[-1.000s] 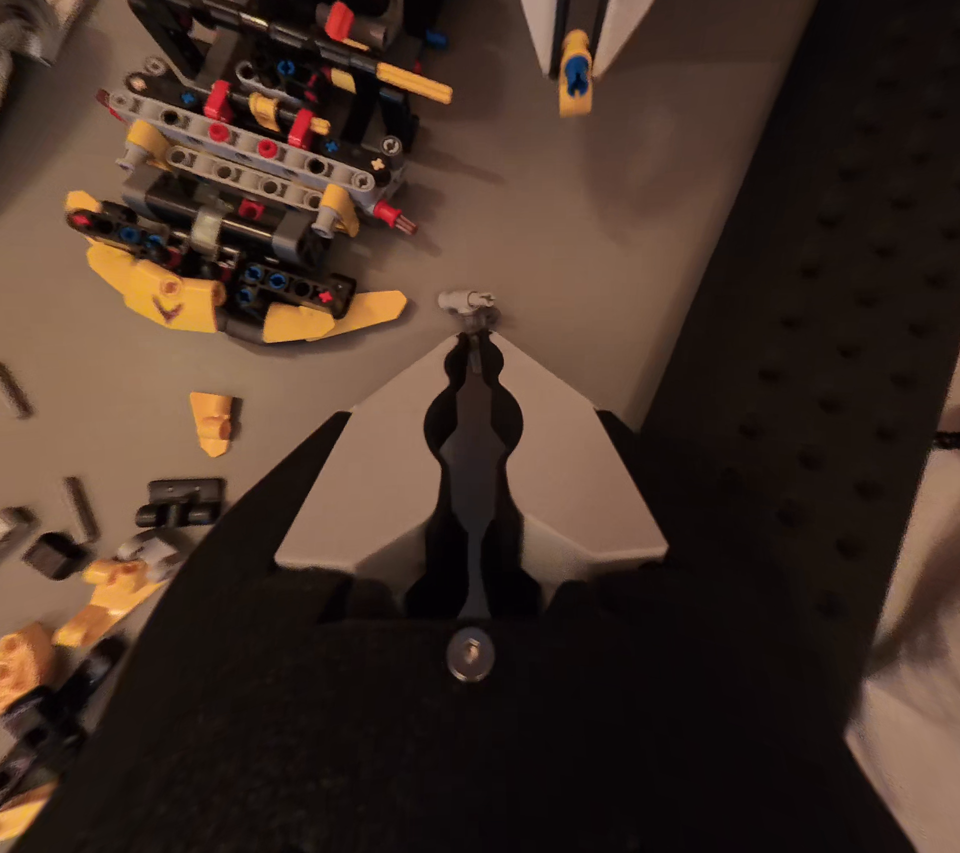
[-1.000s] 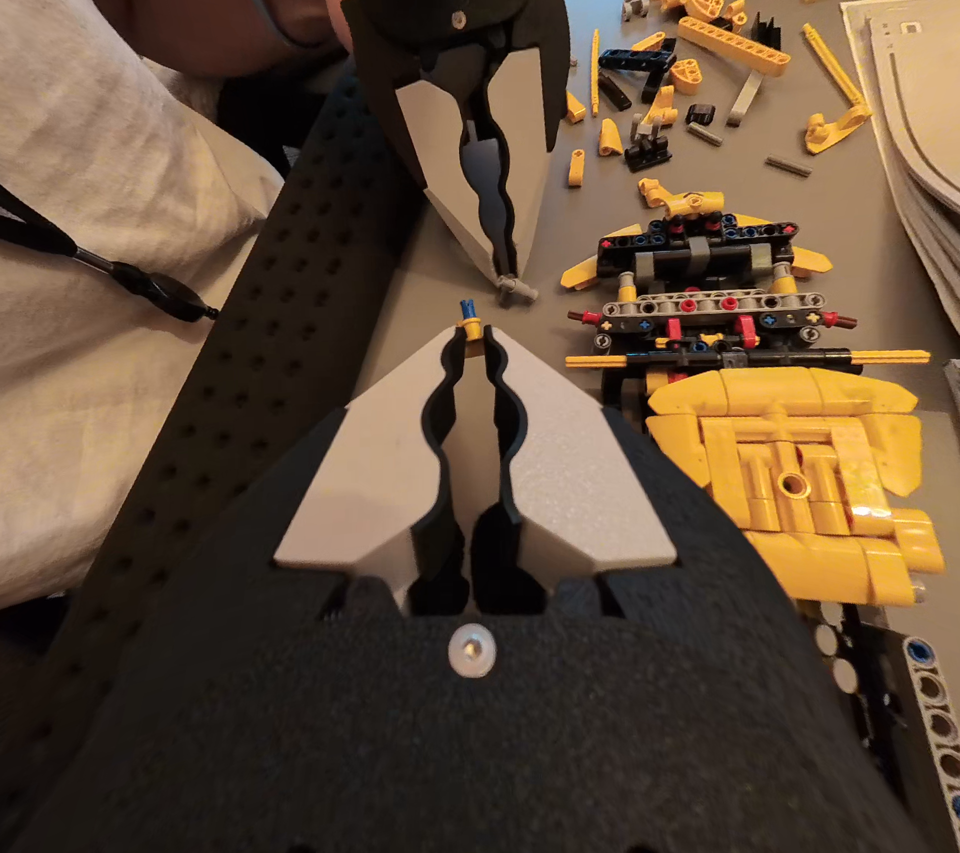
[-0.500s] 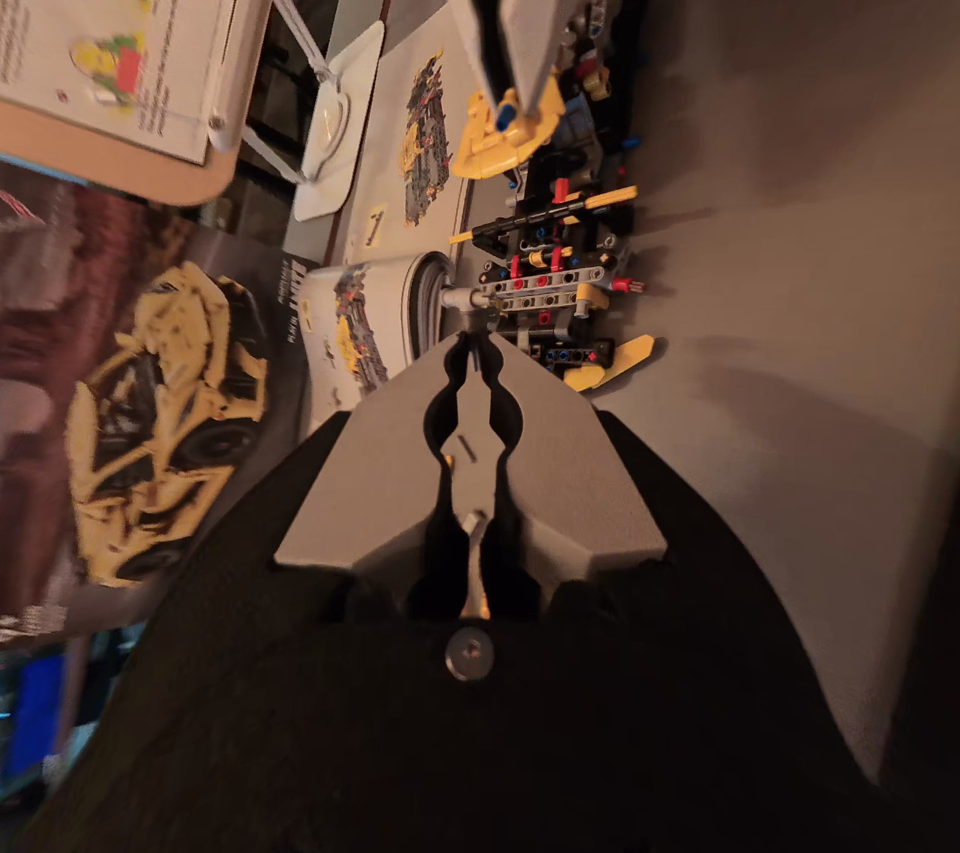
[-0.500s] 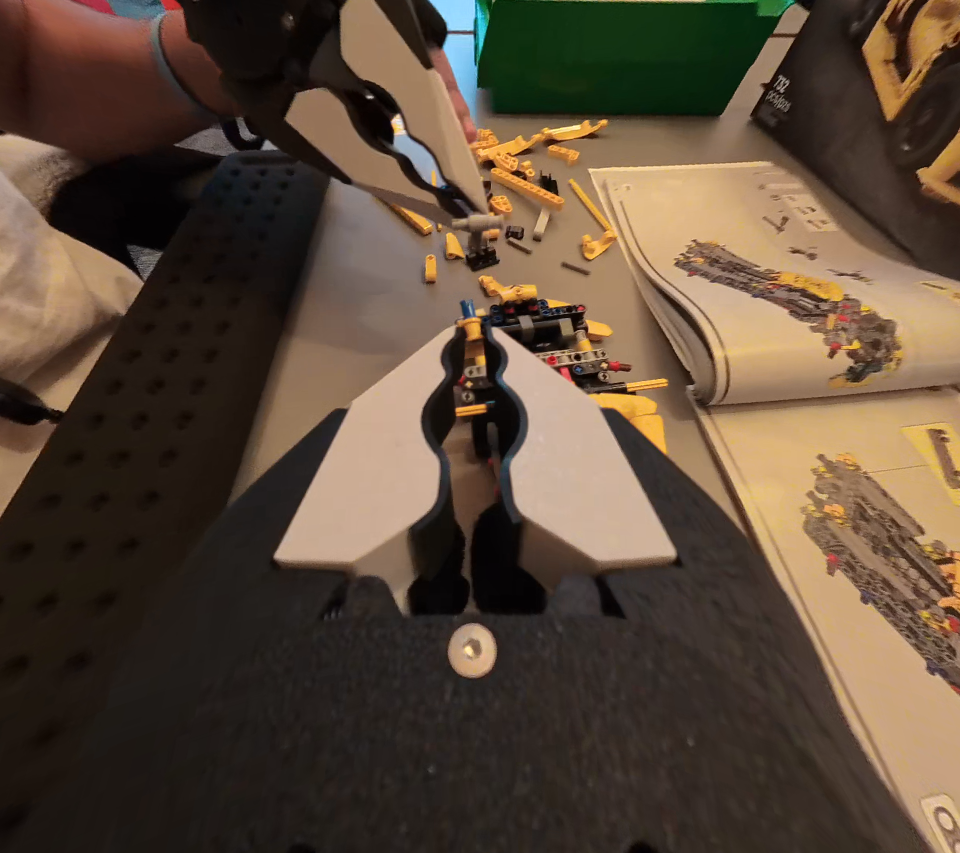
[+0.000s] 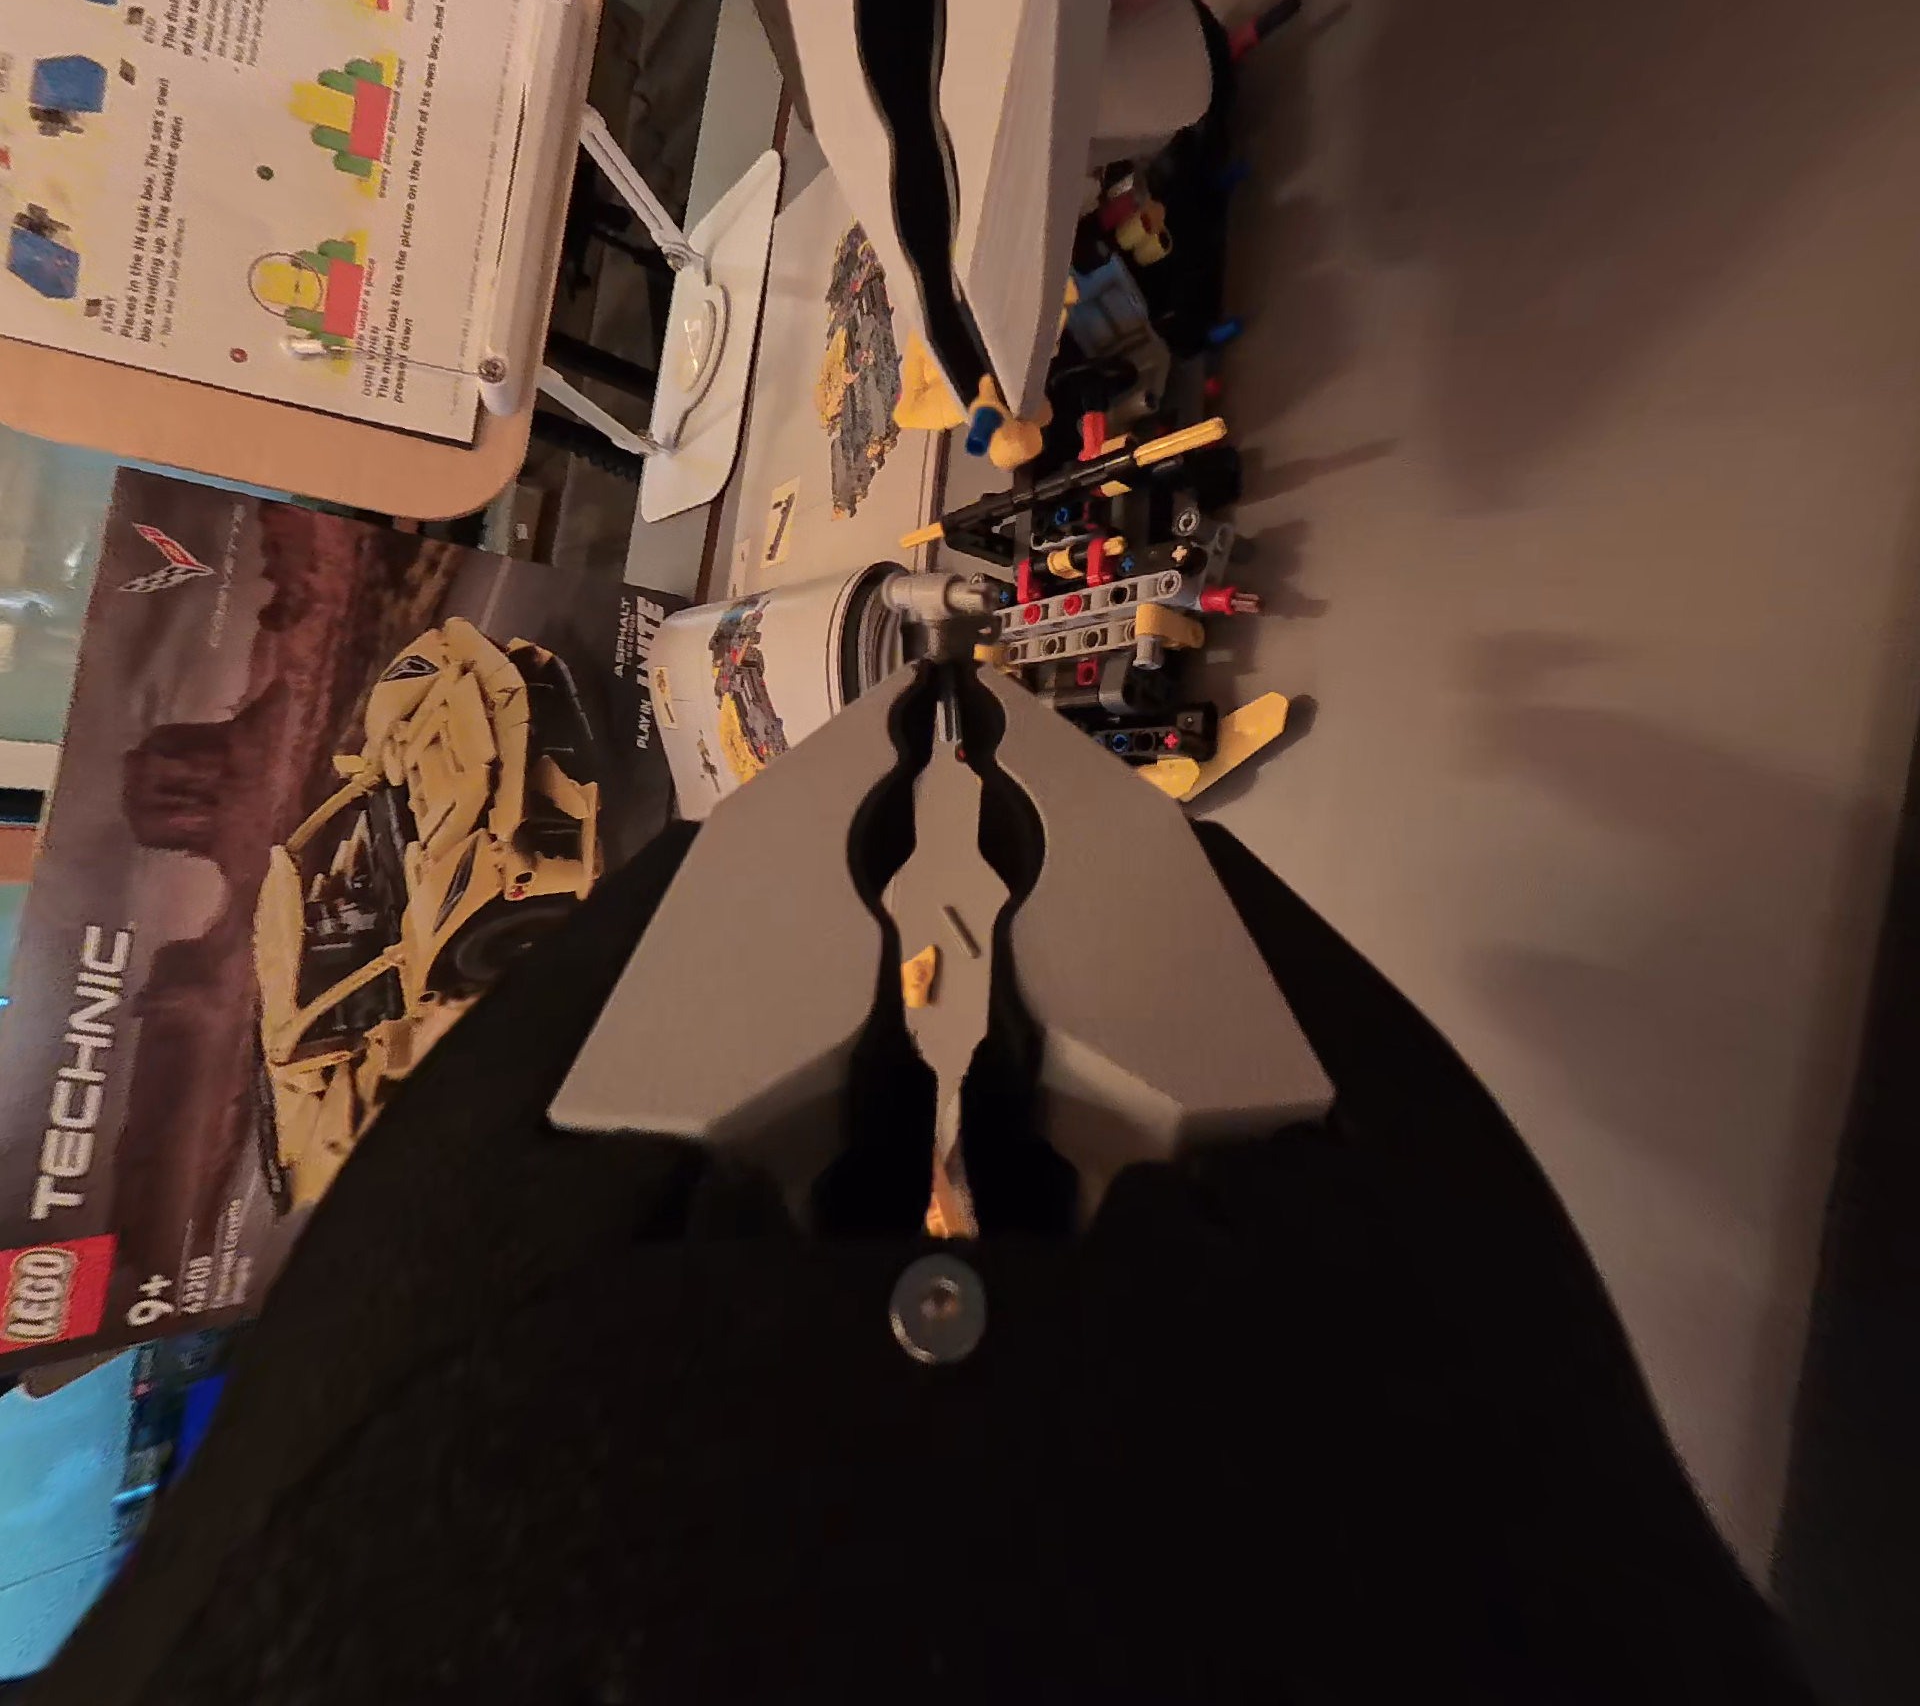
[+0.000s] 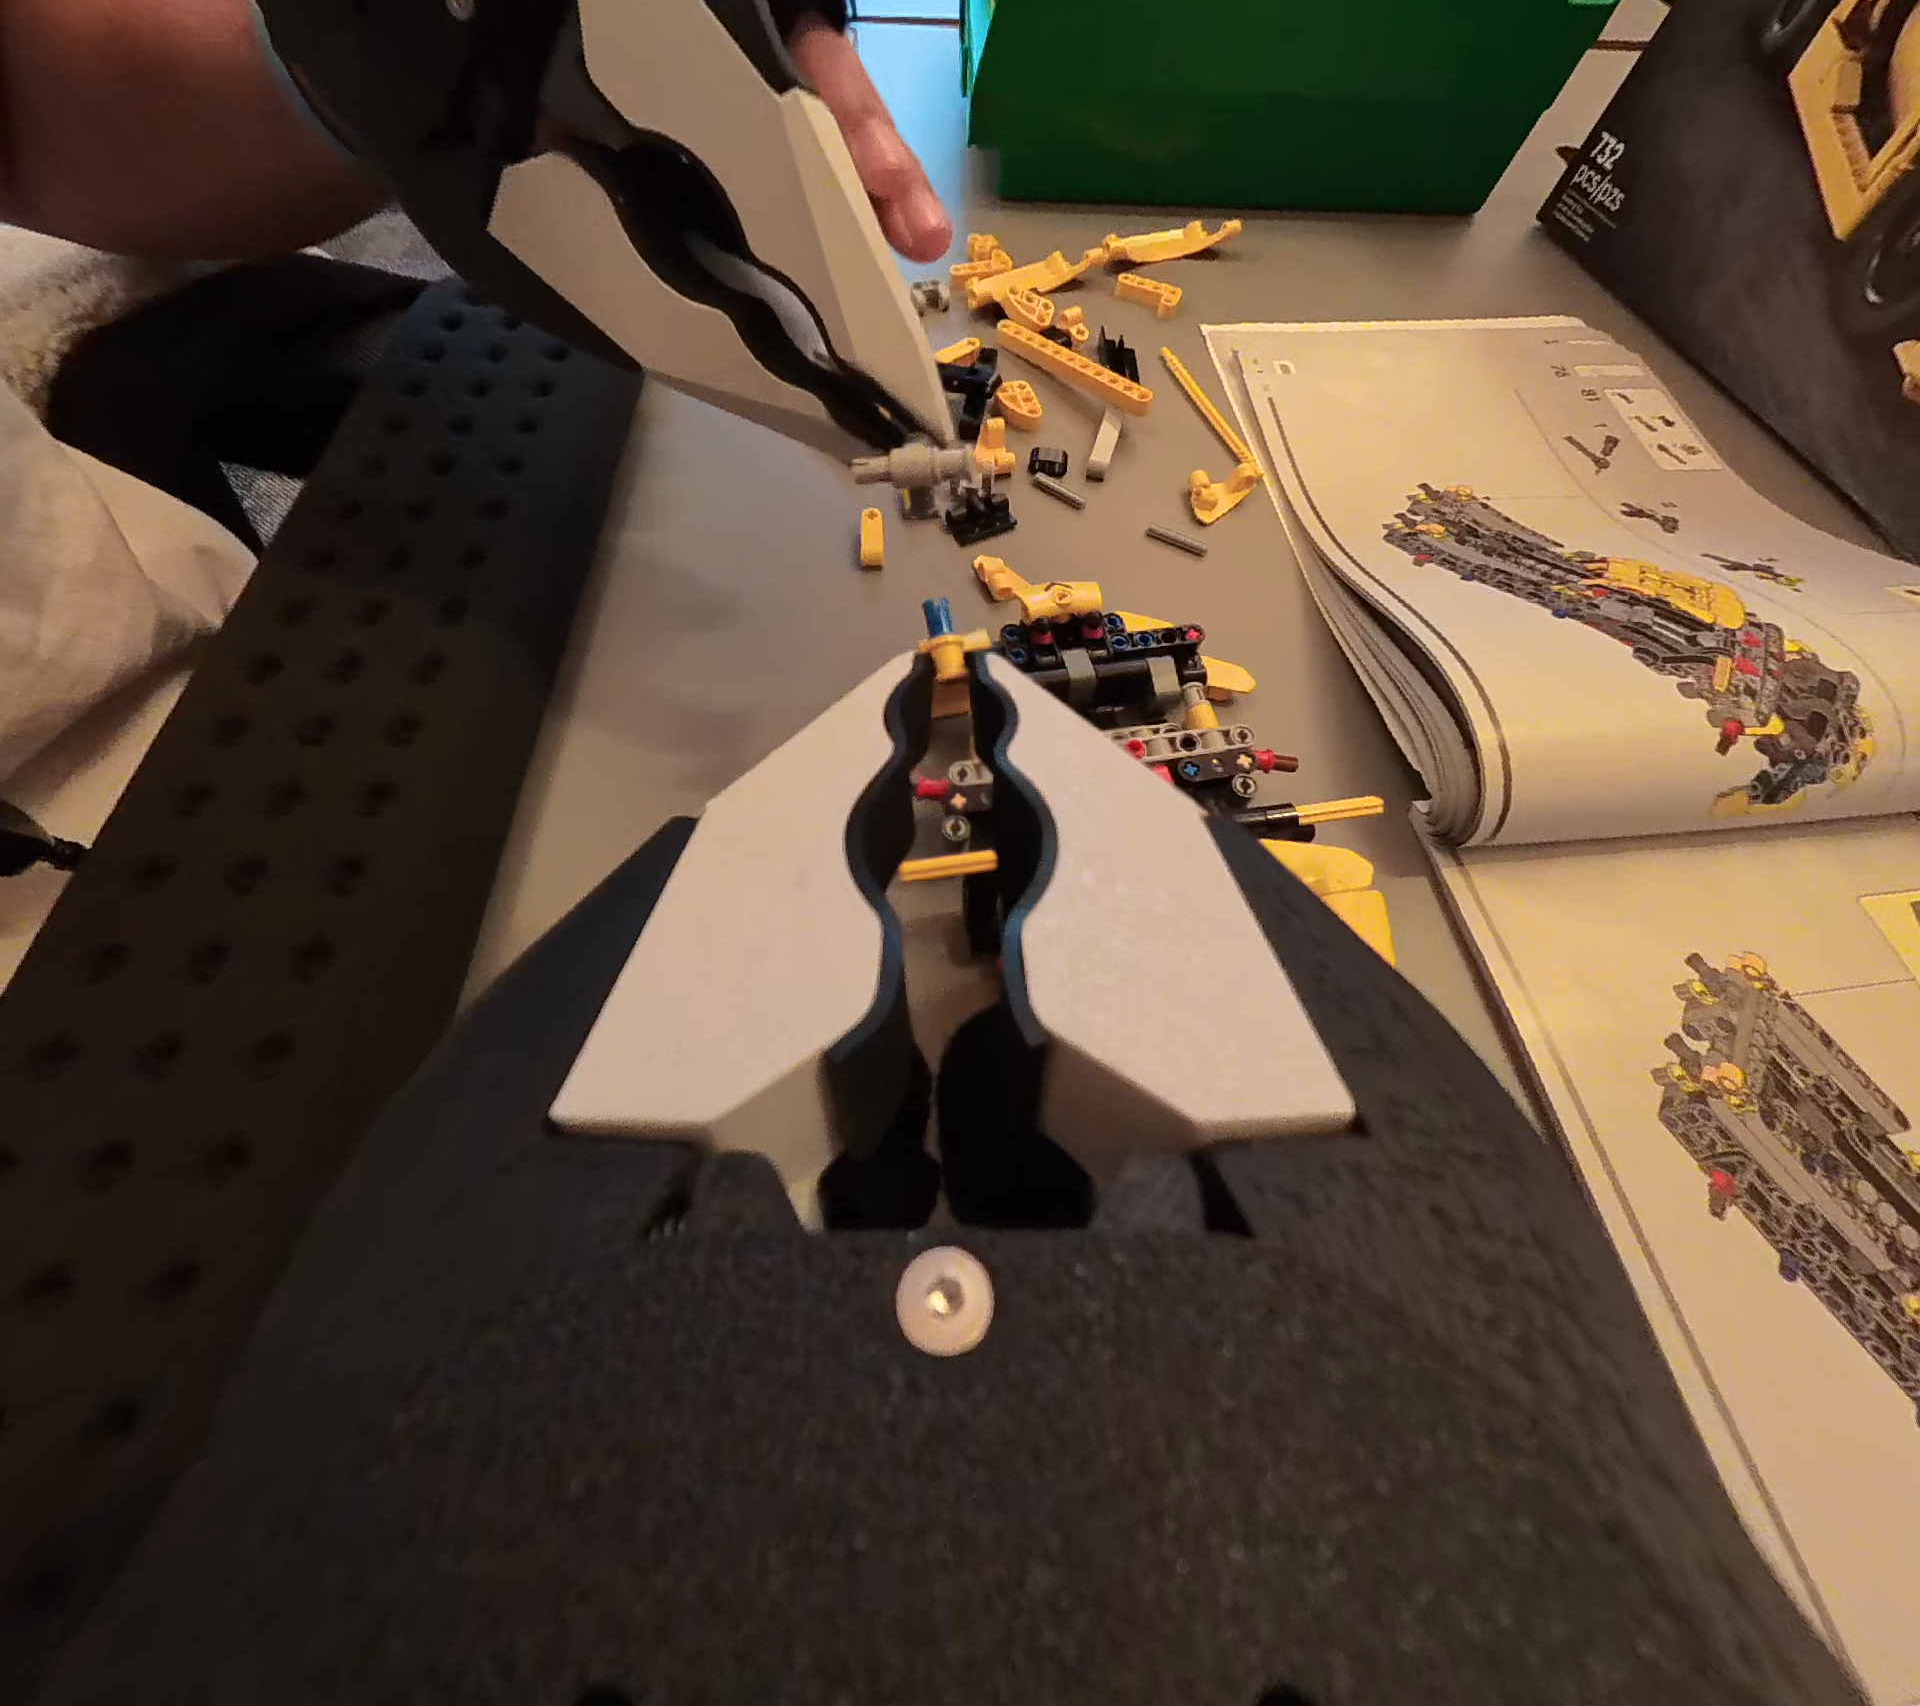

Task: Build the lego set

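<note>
My left gripper [image 5: 948, 680] is shut on a small grey connector piece [image 5: 935, 598] and holds it in the air, rolled on its side. It also shows in the right wrist view [image 6: 914, 443] with the grey piece [image 6: 920, 467] at its tips. My right gripper [image 6: 951, 654] is shut on a small yellow piece with a blue pin [image 6: 943, 633]; in the left wrist view it [image 5: 1003, 420] hangs above the car model. The half-built yellow and black car model [image 6: 1153, 721] lies on the table below both grippers; it also shows in the left wrist view [image 5: 1112, 617].
Loose yellow, black and grey parts [image 6: 1070, 368] lie beyond the model. An open instruction booklet [image 6: 1600, 596] lies to the right, the set's box [image 6: 1787, 129] behind it. A green bin [image 6: 1247, 46] stands at the back. A perforated black mat [image 6: 291, 721] runs along the left. My hands' fingertips stand some 5 cm from each other.
Both grippers have risen from the table with their pieces. The left gripper has rolled onto its side and the two held pieces have come closer together above the model.
</note>
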Demonstrator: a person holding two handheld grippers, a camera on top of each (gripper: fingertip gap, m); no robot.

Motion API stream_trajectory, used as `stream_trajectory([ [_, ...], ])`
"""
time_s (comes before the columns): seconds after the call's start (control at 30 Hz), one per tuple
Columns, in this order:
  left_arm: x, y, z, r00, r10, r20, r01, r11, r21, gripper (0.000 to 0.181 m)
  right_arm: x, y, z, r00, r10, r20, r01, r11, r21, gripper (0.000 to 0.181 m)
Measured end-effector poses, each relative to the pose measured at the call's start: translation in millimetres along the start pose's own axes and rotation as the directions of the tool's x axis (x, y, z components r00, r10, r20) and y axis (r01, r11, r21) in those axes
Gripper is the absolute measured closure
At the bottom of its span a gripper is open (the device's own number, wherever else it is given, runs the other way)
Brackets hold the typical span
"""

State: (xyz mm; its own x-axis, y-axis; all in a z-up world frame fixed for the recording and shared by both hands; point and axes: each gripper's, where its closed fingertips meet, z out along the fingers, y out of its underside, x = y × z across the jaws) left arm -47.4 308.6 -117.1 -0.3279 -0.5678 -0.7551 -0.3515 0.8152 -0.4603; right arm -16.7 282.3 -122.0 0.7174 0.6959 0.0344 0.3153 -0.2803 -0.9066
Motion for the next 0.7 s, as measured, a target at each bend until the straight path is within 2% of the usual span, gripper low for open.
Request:
stream_trajectory([
  [0.17,6,2,3,0.987,-0.135,-0.083,0.135,0.991,-0.001,0.177,-2,-10,-3,0.996,0.076,0.039,-0.078,0.996,0.054,0.175],
  [0.33,15,4,8,0.927,-0.306,-0.217,0.307,0.951,-0.033,0.177,-8,-16,0,0.984,0.146,0.105,-0.155,0.985,0.081,0.175],
  [0.53,21,6,13,0.903,-0.345,-0.257,0.330,0.939,-0.100,0.177,-15,-17,10,0.980,0.160,0.115,-0.168,0.984,0.067,0.175],
  [0.7,23,4,14,0.927,-0.294,-0.235,0.266,0.953,-0.141,0.178,-18,-7,21,0.993,0.098,0.066,-0.098,0.995,-0.016,0.175],
])
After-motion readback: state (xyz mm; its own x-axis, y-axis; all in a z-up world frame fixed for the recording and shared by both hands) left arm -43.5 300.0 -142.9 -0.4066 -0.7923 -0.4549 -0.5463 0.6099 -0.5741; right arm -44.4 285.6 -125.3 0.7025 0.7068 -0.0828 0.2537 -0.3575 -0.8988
